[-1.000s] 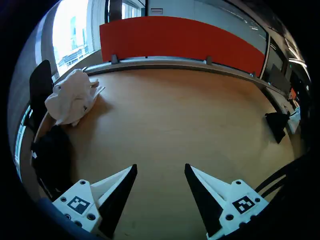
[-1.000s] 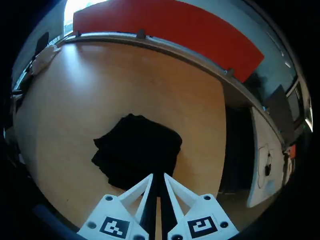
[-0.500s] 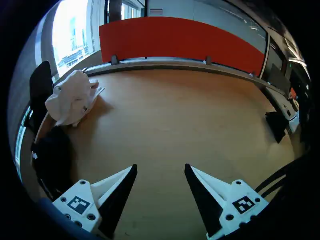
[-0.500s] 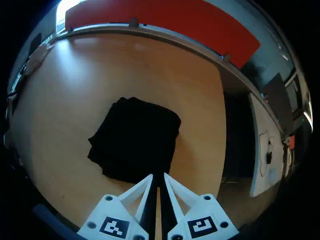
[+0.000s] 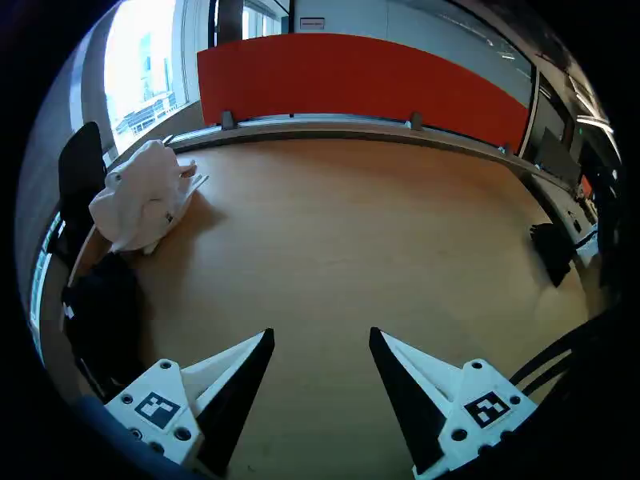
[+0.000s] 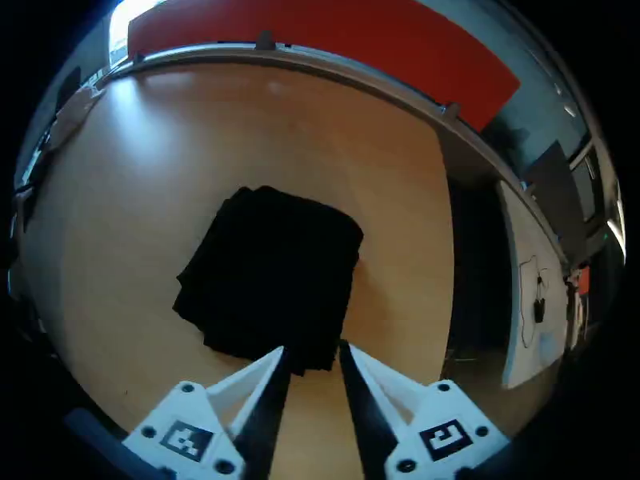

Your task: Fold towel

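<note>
— While my left tongs (image 5: 320, 331) hang spread wide and empty over the bare wood of the surface (image 5: 344, 232), a white cloth heap (image 5: 140, 196) sits well apart, up at the far left corner.

— And the towel itself?

— Over by my right tongs (image 6: 311, 348). The black towel (image 6: 268, 276) lies flat on the surface in a tidy squarish stack. Its near edge shows between their parted tips, which clamp nothing.

— Then what could spoil it?

— I judge the fold finished or nearly so, so the risk is in leaving. If I draw back low, a tip could catch that near edge and drag the top layer askew. Everything there is black on black, so I cannot tell whether a tip touches the cloth. Lifting straight up first seems safest.
</note>
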`<state>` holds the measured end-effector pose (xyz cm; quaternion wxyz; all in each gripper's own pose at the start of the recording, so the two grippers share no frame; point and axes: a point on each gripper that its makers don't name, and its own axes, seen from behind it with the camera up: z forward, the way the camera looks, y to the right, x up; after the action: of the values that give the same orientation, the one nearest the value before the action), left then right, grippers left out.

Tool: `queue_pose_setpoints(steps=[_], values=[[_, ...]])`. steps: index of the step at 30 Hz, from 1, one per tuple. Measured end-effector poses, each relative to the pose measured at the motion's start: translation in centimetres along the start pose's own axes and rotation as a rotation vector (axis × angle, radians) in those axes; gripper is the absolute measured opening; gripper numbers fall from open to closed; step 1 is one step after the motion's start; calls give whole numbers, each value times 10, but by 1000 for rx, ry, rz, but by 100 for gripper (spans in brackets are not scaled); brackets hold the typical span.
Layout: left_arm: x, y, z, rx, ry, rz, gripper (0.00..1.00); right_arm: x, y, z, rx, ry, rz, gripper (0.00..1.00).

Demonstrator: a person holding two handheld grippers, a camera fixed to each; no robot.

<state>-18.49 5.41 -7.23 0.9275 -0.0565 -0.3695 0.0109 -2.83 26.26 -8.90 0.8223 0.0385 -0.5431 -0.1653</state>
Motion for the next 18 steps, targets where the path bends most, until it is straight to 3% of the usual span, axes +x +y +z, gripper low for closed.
queue_pose_setpoints(steps=[2,6,18], values=[[0,0,0,-1,0,0,88,-2,0,0,-3,-4,-5,62],[0,1,0,-1,0,1,88,-5,2,1,-16,-10,-7,68],[1,-1,-1,0,2,2,88,-8,15,-1,-61,-17,9,68]])
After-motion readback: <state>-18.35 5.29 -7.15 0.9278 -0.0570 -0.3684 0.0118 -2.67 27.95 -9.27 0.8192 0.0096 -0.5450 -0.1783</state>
